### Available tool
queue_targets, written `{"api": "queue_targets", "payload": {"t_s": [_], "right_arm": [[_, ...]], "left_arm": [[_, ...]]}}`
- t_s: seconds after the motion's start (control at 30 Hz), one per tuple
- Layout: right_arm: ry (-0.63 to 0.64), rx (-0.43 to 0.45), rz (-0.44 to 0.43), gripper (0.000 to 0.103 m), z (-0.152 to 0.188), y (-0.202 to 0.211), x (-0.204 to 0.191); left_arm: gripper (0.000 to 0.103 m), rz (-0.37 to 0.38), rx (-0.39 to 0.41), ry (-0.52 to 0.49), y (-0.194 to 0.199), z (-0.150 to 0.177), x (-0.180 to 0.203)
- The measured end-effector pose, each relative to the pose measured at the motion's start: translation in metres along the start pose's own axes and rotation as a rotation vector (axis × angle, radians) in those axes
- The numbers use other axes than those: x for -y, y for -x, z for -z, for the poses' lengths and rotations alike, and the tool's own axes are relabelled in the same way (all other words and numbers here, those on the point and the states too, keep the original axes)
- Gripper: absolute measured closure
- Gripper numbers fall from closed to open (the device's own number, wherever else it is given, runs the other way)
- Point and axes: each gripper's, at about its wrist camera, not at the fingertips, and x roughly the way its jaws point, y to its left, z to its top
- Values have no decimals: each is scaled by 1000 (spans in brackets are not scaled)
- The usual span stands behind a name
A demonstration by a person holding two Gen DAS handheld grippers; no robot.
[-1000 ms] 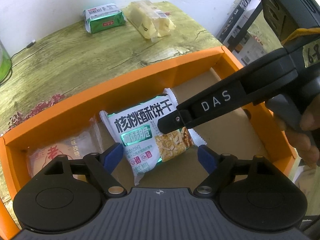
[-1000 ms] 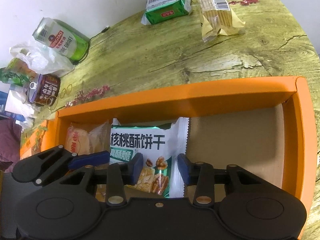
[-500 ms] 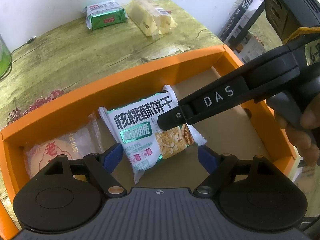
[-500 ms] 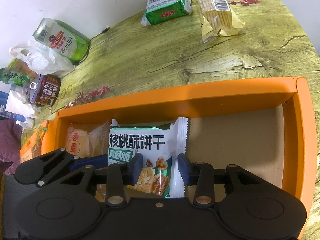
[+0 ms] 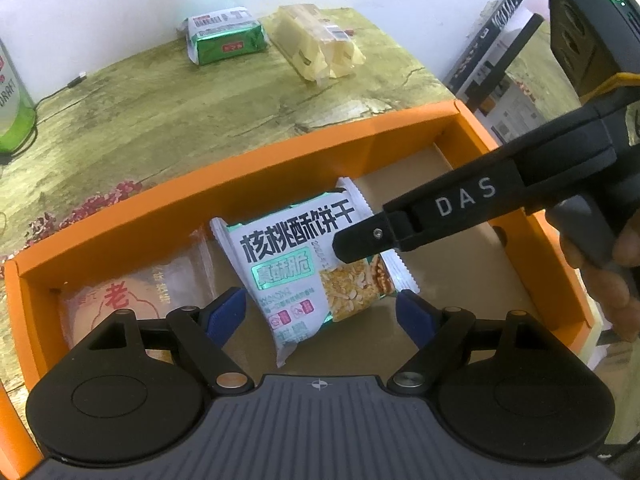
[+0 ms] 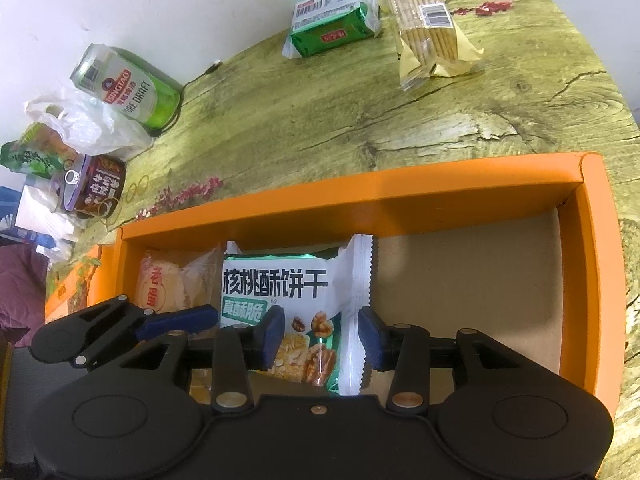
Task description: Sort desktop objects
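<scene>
Walnut biscuit packet [image 6: 288, 292], white and green with a picture of nuts on its lower half, lies inside the orange box [image 6: 360, 204] toward the left part of the floor, and I have my right gripper [image 6: 320, 332] over its lower end. From the right wrist view the blue pads sit on either side of the packet's printed corner and sealed edge; the jaws are opening, and I cannot tell whether the pads are yet clear of the wrapper. From the left wrist view I see that same gripper reaching in from the right, its dark tip over the packet's right half, with a person's fingers [image 5: 608, 280] wrapped round its handle. My left gripper [image 5: 320, 316] hangs over the near side of the box with its jaws spread wide and nothing between the pads; the packet's lower corner lies just beyond them. A clear-wrapped pastry [image 6: 168, 280] with red lettering rests just left of the packet, against the box's left wall. Out on the wood-grain table [image 6: 360, 120], a green biscuit pack [image 6: 332, 24] and a yellow cracker sleeve [image 6: 428, 28] lie side by side near the wall, well apart from the box. A green beer can [image 6: 128, 88] lies at the far left.
</scene>
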Motion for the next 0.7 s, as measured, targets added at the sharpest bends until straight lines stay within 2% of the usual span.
{"api": "queue_targets", "payload": {"t_s": [0.43,0.7], "right_arm": [[-17,33,-23,62,4,14,-1],[-29,75,-52,61,0,31,-3]], "left_arm": [[20,-17,25,13,12,-2,-1],[20,-20,81,23,30,-12,-3]]}}
